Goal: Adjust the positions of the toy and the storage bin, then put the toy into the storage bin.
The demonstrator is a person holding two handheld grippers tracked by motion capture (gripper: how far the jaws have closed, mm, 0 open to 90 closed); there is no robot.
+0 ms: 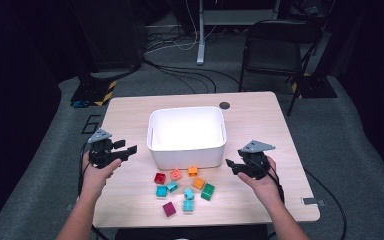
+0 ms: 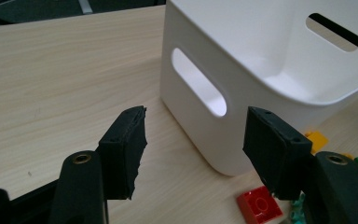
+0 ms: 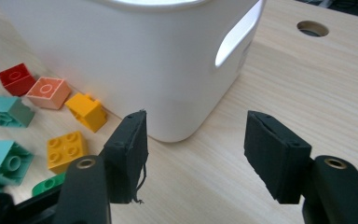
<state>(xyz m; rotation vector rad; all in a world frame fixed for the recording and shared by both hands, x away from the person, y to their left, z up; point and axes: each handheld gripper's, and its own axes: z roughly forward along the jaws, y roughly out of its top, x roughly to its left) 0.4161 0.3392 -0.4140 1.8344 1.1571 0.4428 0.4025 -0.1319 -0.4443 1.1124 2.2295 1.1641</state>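
High view shows a white bin (image 1: 186, 136) in the middle of the table (image 1: 130, 112), and its inside looks bare, so by my reading nothing has been sorted into it yet. All the toy blocks (image 1: 182, 187) lie loose on the table just in front of the bin's near wall: red, pink, orange, teal, green and magenta ones, close together but not stacked. The left tool (image 1: 128, 148) hangs to the left of the bin and the right tool (image 1: 230, 165) to its right, both clear of the blocks. In each gripper view the jaws stand spread with only bare table and the bin's corner between them, pinching nothing. Judging by this, the whole job of moving blocks into the bin remains.
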